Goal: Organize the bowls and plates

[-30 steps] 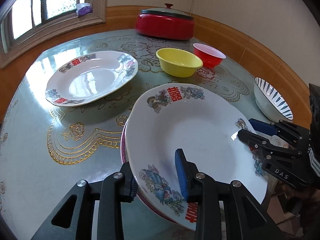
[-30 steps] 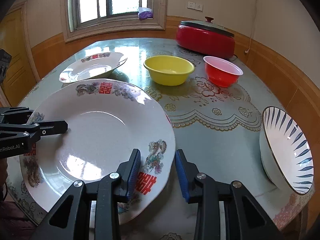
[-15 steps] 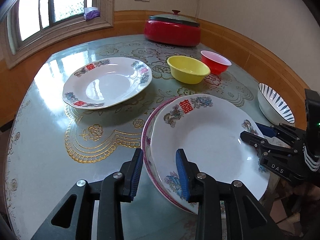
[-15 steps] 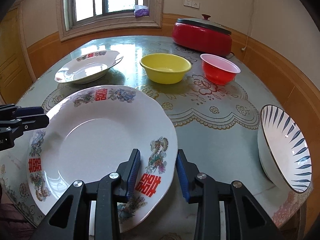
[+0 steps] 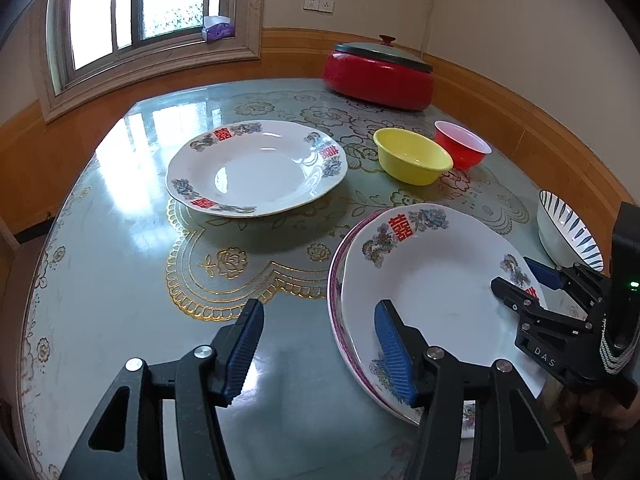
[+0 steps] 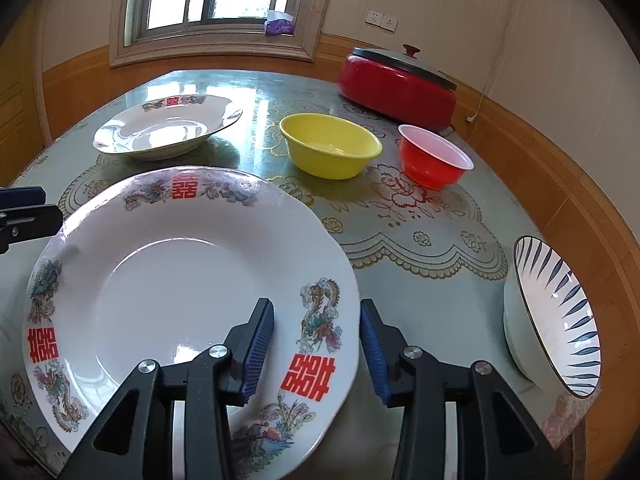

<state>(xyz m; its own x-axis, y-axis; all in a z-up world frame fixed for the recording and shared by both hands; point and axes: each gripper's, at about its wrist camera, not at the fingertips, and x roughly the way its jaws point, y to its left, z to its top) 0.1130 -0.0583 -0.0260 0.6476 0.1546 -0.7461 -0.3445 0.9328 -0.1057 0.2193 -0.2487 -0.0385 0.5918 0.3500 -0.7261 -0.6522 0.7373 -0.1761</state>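
Glass table (image 5: 120,264): plate stack (image 5: 432,280) overhanging near edge.

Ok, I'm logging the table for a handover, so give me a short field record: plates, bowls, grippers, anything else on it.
stacked plates: decorated plate nested on a pink-rimmed plate, near table edge
lone plate: second decorated plate, farther back, toward the window
bowls: yellow bowl beside red bowl; striped bowl at the table edge
left gripper: jaws opening, plate rim between them, pads off it
right gripper: jaws opening astride the top plate's rim, pads off it
other: lidded red pot at the back
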